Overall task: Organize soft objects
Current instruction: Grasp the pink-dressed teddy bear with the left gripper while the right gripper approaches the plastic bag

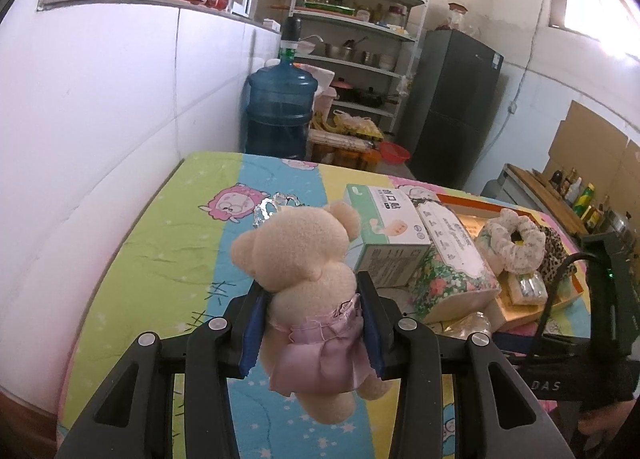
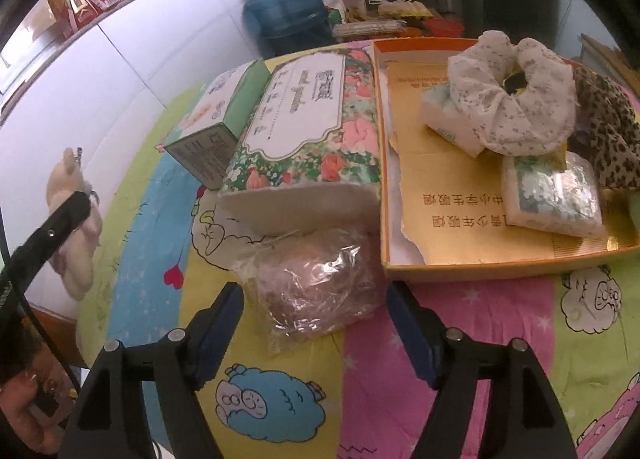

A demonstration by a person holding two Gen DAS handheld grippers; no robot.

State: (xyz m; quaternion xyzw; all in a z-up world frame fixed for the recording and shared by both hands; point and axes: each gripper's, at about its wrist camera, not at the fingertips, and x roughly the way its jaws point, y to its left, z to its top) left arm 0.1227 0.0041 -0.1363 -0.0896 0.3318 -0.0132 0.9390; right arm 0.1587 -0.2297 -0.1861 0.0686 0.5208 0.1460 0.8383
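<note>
Black tool [image 1: 312, 323], blue pads [image 2: 216, 333], seemingly ribbed.

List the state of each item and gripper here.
Teddy bear: lifted, clamped at the waist.
Left gripper: shut on it.
Right gripper: open, straddling the plastic bag.
Orange tray: open, partly filled.
Floral tissue pack: flat, outside tray.

Left gripper [image 1: 312, 323] fingers clamped; right gripper [image 2: 316, 323] fingers spread.
</note>
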